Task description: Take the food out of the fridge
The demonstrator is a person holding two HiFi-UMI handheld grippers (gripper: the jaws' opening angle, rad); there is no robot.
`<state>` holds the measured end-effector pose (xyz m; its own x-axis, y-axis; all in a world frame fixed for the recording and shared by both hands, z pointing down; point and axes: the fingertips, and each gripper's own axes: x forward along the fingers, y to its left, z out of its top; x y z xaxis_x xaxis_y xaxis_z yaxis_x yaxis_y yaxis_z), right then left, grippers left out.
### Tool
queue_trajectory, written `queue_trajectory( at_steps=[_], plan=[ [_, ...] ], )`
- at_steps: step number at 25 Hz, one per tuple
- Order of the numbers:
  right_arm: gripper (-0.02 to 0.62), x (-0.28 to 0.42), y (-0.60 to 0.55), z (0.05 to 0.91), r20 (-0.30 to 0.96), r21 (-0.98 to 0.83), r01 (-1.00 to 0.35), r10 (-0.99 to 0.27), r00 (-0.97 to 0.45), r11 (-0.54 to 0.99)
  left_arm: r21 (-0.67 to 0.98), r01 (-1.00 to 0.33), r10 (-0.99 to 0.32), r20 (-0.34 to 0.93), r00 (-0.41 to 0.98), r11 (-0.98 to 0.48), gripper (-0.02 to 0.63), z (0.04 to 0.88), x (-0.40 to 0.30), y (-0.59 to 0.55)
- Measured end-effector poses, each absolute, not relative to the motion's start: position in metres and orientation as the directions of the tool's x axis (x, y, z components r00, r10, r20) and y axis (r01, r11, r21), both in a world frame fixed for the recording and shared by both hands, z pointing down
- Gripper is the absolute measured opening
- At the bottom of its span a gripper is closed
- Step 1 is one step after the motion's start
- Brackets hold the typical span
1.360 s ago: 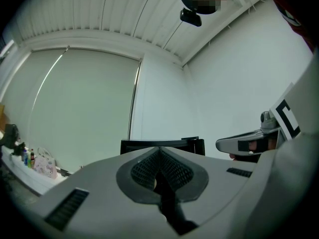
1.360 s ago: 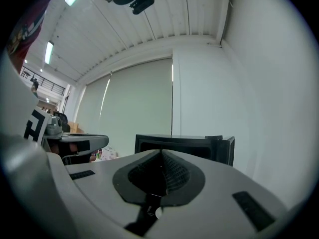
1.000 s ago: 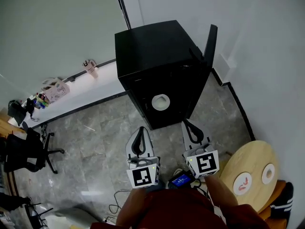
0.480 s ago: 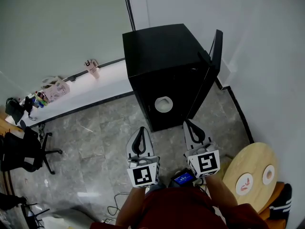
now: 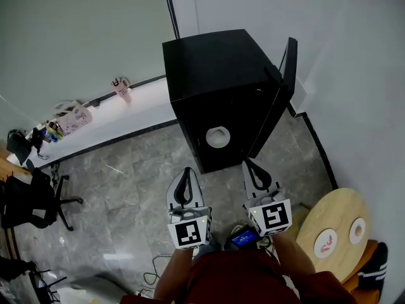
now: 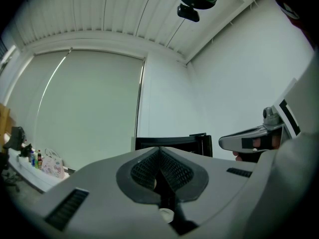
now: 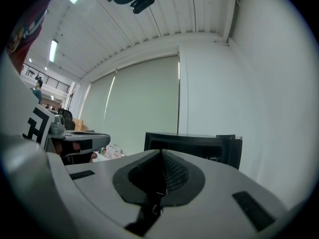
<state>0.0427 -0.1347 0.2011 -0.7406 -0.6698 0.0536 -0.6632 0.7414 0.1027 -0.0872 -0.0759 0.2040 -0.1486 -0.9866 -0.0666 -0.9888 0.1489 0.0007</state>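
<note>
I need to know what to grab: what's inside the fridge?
With its door open, the fridge holds one white round dish. The rest of the inside is too dark to see.

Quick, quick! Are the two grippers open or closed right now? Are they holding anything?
Left gripper: closed, holding nothing.
Right gripper: closed, holding nothing.

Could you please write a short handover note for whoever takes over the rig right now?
Left gripper: shut, empty, level, aimed at the fridge.
Right gripper: shut, empty, level, short of the fridge.
The fridge is on the floor ahead, its door open on the right. A white dish sits inside.
Done: door open.
Left: reach in and take the dish out, perhaps to the round wooden table on the right.
</note>
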Motion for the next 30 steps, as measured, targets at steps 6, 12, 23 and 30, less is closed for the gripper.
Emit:
queue_trajectory(
  at_steps=[6,12,23,30],
  plan=[
    [0.023,0.04,-0.136,0.211,0.074,0.119,-0.652,-0.662,-0.746,0.749,-0.003,-0.991,-0.989,-0.055,-0.137,0.137,0.012,0.211,-0.087,-0.08],
    [0.023,0.038,-0.14,0.233,0.106,0.114,-0.643,-0.653,-0.75,0.757,0.004,-0.992,-0.992,-0.035,-0.123,0.123,0.012,0.236,-0.086,-0.087],
    [0.023,0.03,-0.158,0.315,0.163,0.094,-0.646,-0.652,-0.741,0.758,0.027,-0.993,-0.993,0.013,-0.119,0.119,0.012,0.312,-0.091,-0.107],
    [0.023,0.034,-0.176,0.376,0.173,0.092,-0.671,-0.675,-0.717,0.736,0.109,-0.983,-0.989,0.028,-0.144,0.146,0.012,0.369,-0.09,-0.122]
  ],
)
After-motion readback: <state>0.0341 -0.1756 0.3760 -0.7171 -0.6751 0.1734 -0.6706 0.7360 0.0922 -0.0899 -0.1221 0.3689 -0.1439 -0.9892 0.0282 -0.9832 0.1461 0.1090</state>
